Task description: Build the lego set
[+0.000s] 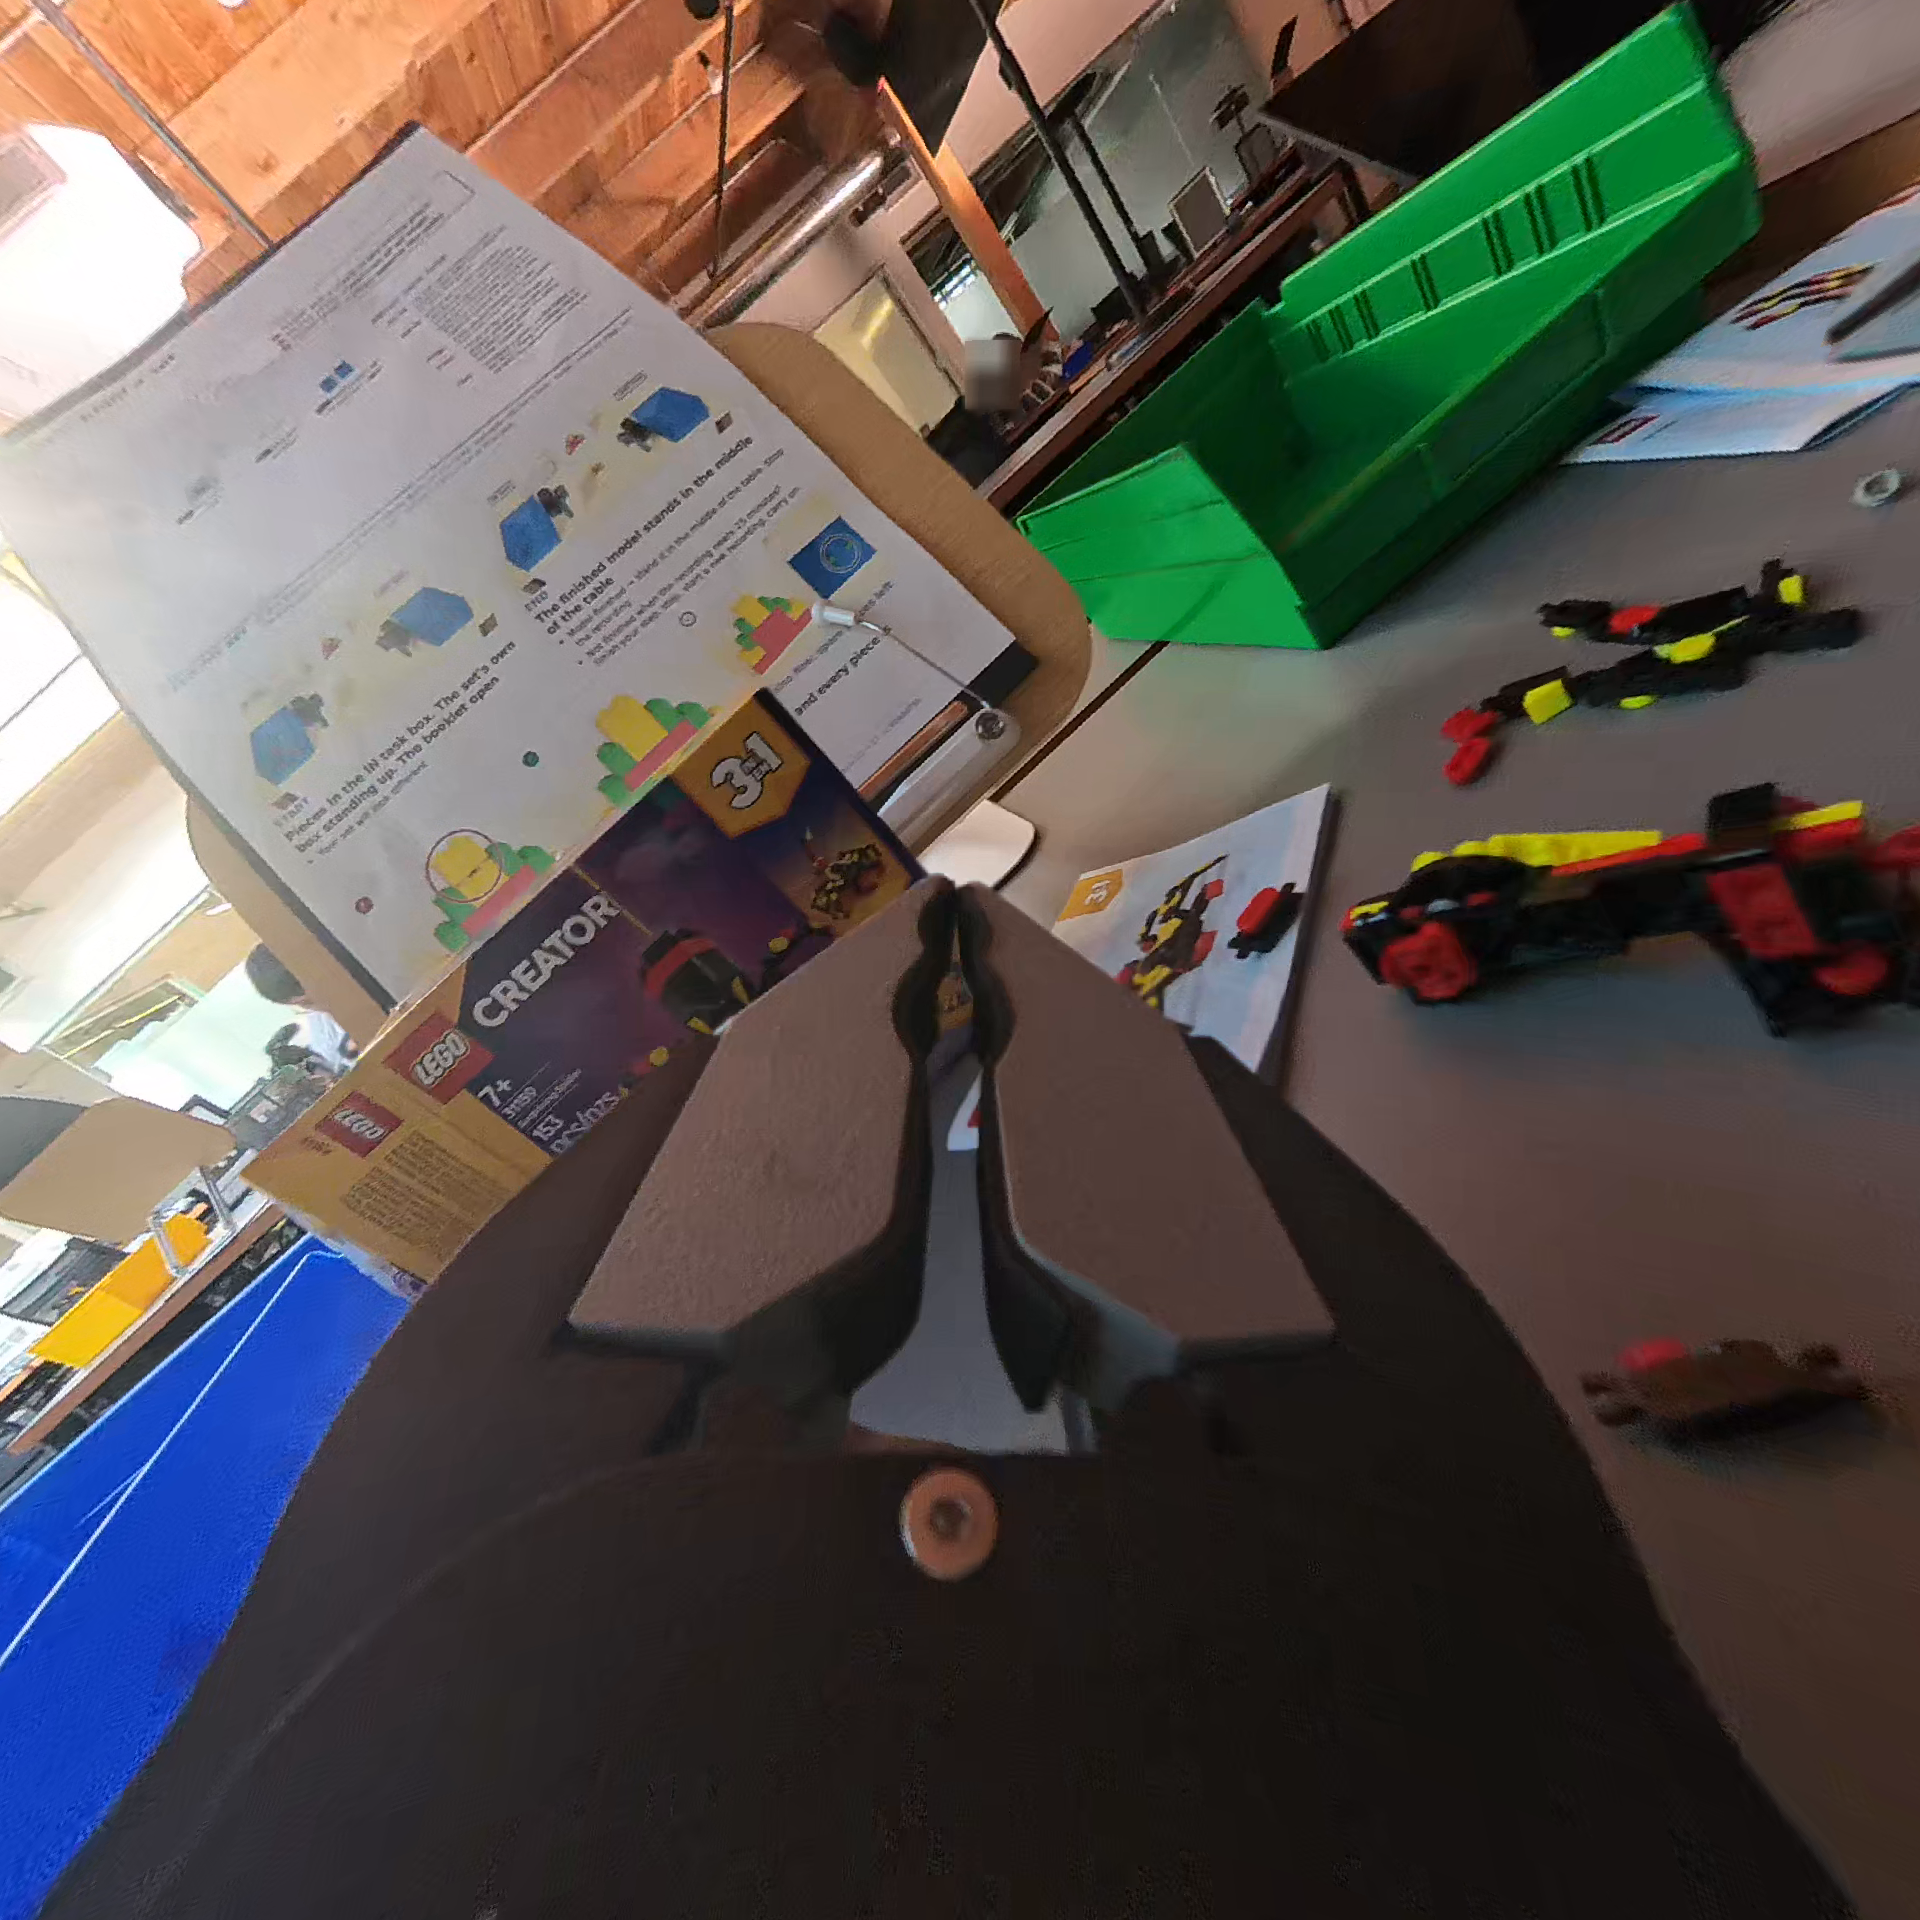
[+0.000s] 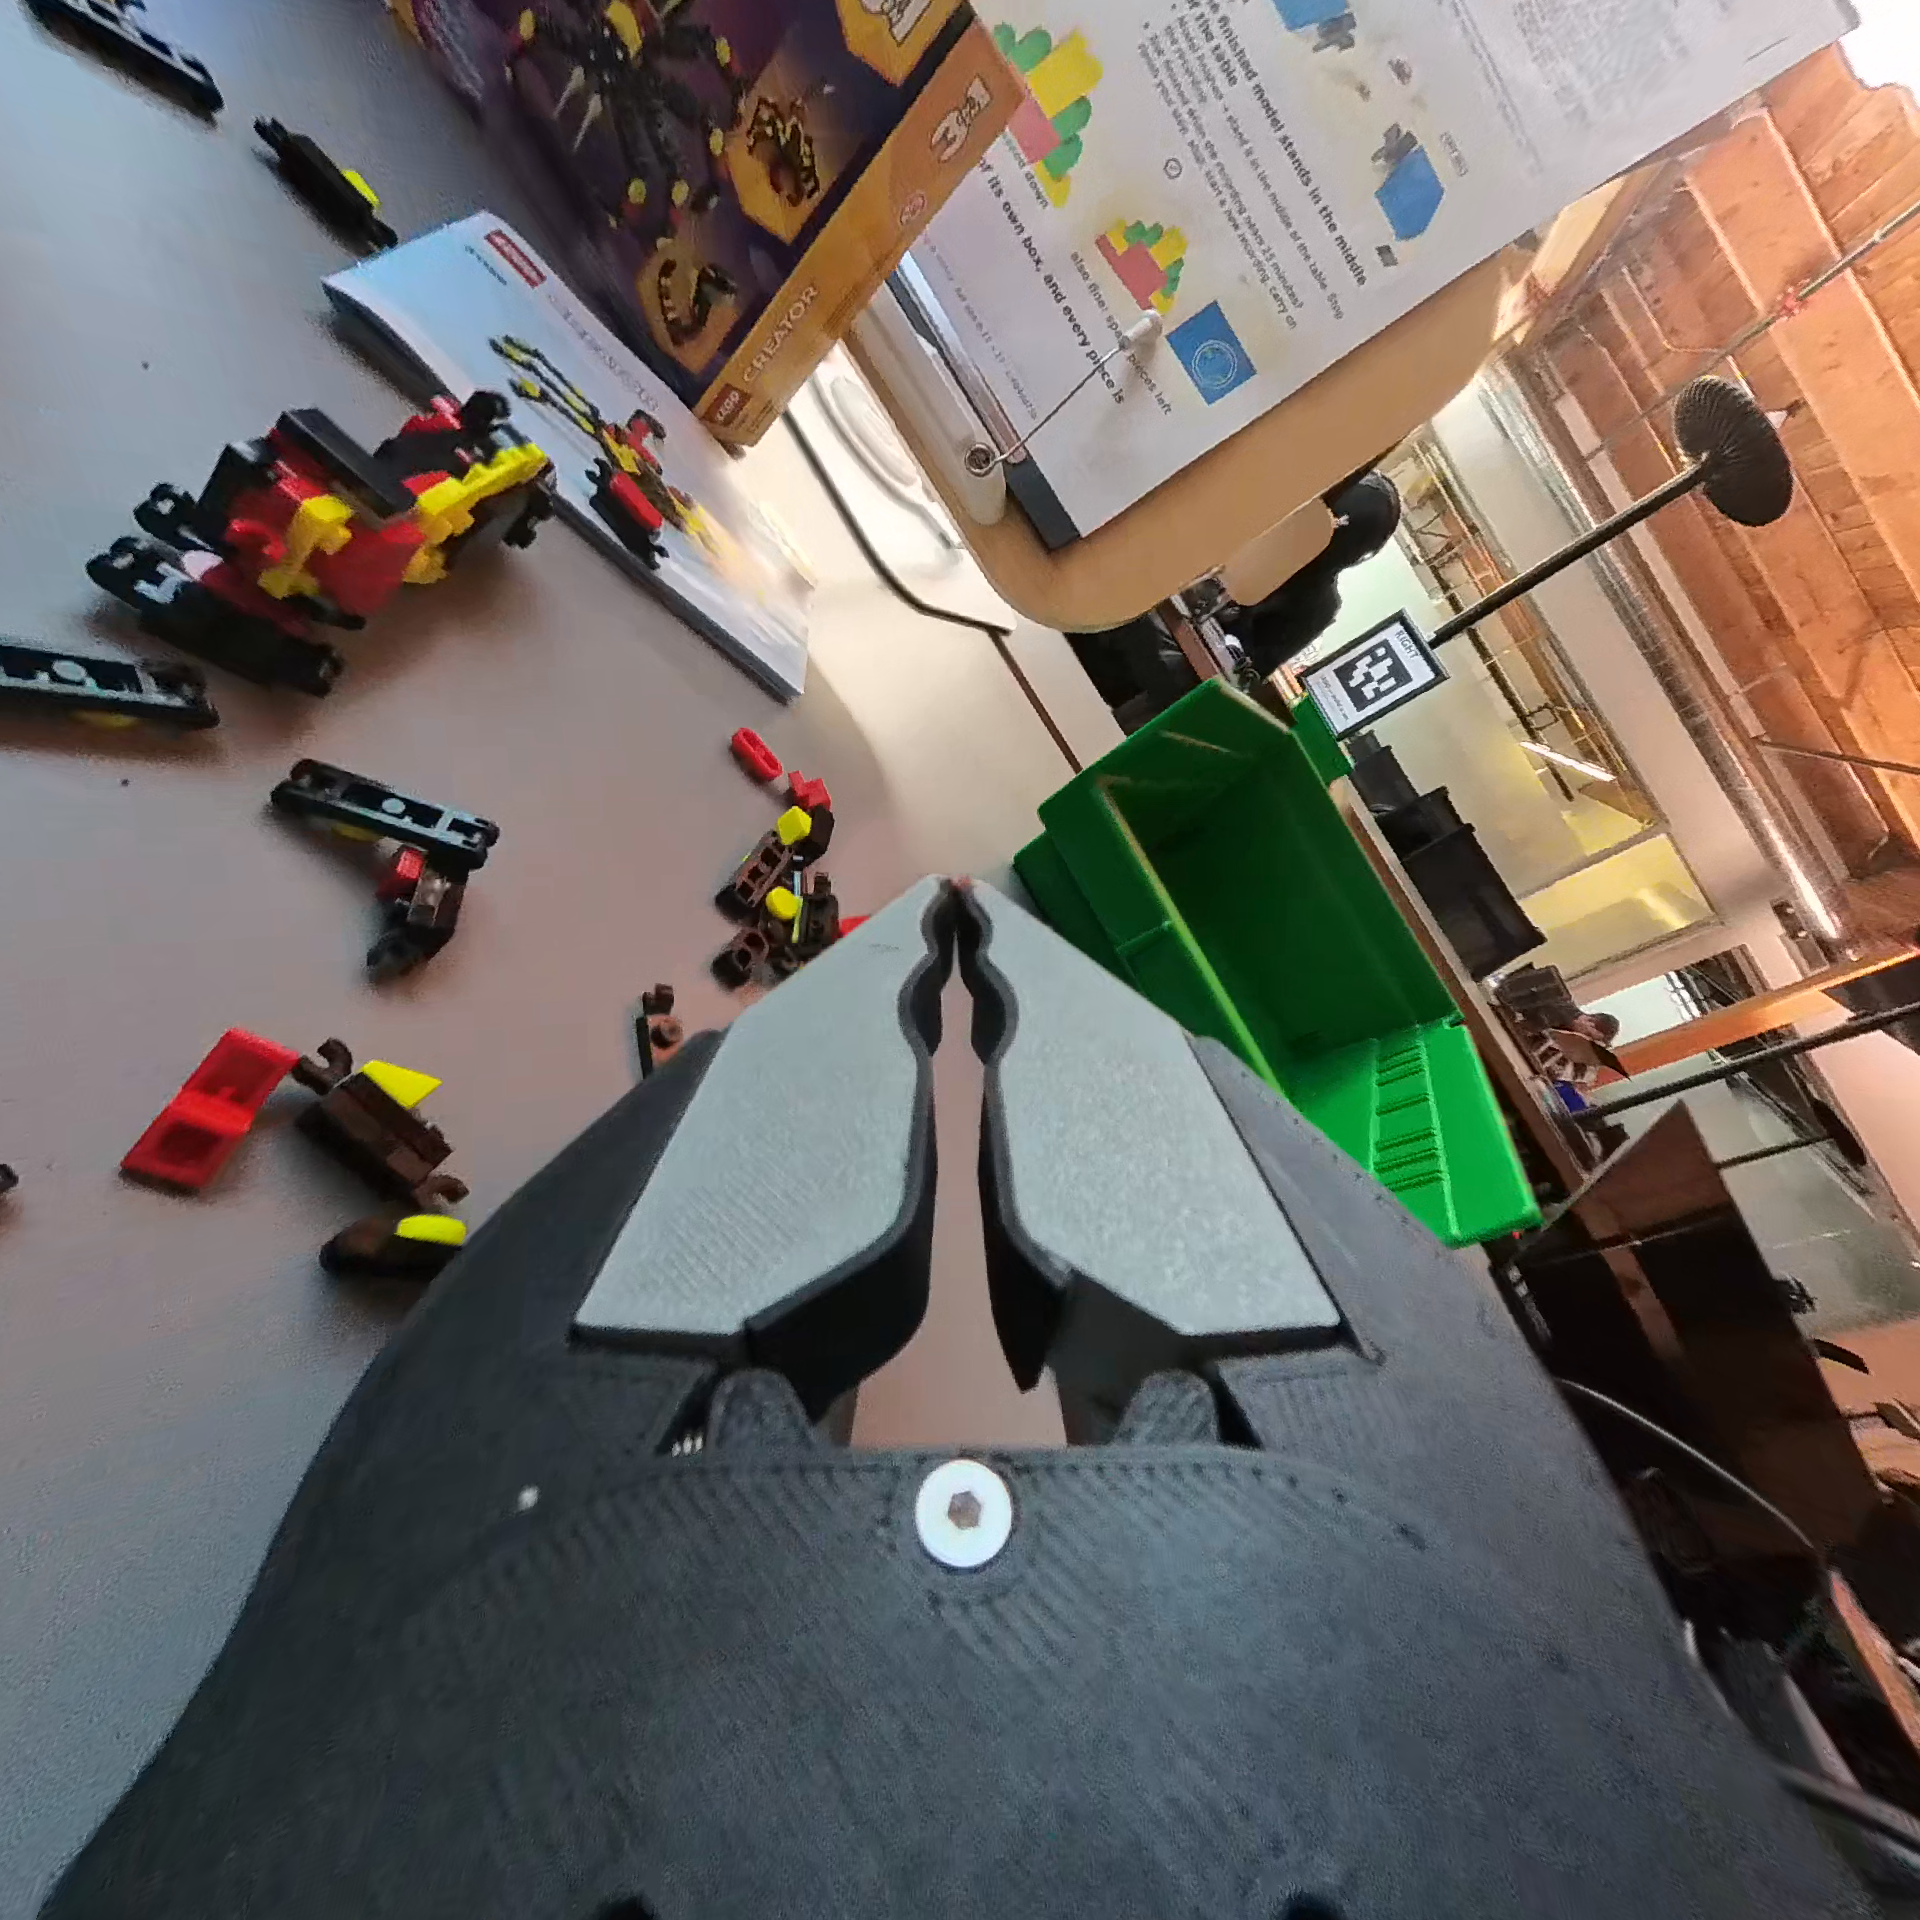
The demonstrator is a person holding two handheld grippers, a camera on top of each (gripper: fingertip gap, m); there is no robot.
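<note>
My left gripper (image 1: 951, 891) is shut with nothing between its pads, held above the grey table (image 1: 1455, 1195). Its tips point at a purple and yellow toy-brick box (image 1: 582, 997) standing beside a booklet (image 1: 1216, 914). A black, red and yellow brick model (image 1: 1621, 914) lies to the right. My right gripper (image 2: 956, 886) is shut, its pads together, above the table next to a green bin (image 2: 1278, 966). A small pile of dark, yellow and red pieces (image 2: 774, 883) lies just left of its tips. The model (image 2: 332, 530) and the booklet (image 2: 582, 447) lie farther off.
A printed sheet on a wooden stand (image 1: 468, 499) rises behind the box. The green bin (image 1: 1403, 416) sits at the table's far side. Loose pieces are scattered about: a red plate (image 2: 208, 1107), a black beam (image 2: 384, 810), and thin black and yellow assemblies (image 1: 1683, 644).
</note>
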